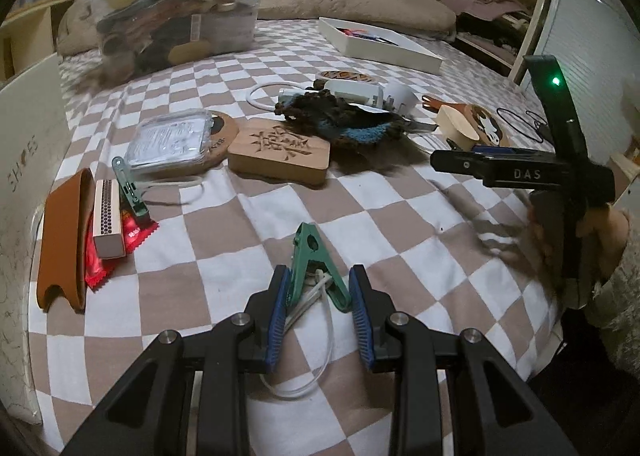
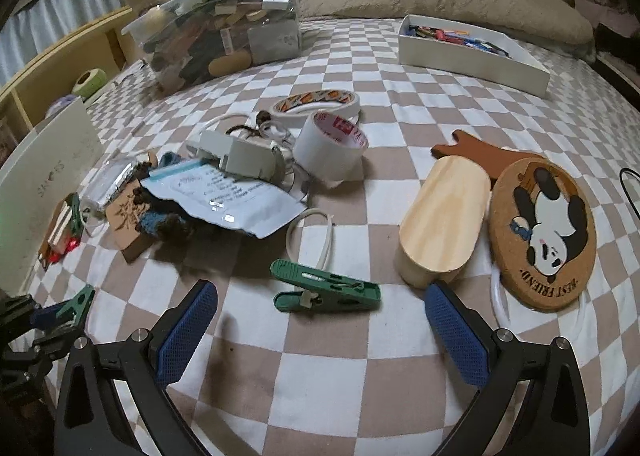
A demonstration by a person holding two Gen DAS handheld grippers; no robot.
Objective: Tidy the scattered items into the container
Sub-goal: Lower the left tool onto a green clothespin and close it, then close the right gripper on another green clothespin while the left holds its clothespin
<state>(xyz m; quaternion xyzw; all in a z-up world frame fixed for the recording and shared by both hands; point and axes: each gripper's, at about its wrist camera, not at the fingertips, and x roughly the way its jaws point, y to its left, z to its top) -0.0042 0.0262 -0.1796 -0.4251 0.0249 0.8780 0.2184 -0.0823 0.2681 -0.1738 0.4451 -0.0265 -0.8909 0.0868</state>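
Observation:
My left gripper (image 1: pixel 318 292) is shut on a green clip (image 1: pixel 310 256) with a white cord loop, just above the checkered bedspread; its blue pads press the clip's two handles. In the right wrist view this gripper and its clip (image 2: pixel 76 308) show at the lower left. My right gripper (image 2: pixel 320 292) is open wide, low over a second green clip (image 2: pixel 326 288) that lies flat on the bed between its fingers, untouched. The clear plastic bin (image 1: pixel 176 24), heaped with items, stands at the far left of the bed.
A white shoe box (image 1: pixel 28 160) walls the left edge. Scattered about are a carved wooden block (image 1: pixel 280 152), a third green clip (image 1: pixel 128 188), tape rolls (image 2: pixel 332 148), a panda coaster (image 2: pixel 544 232) and a wooden oval (image 2: pixel 444 220). A white tray (image 2: pixel 472 56) lies far right.

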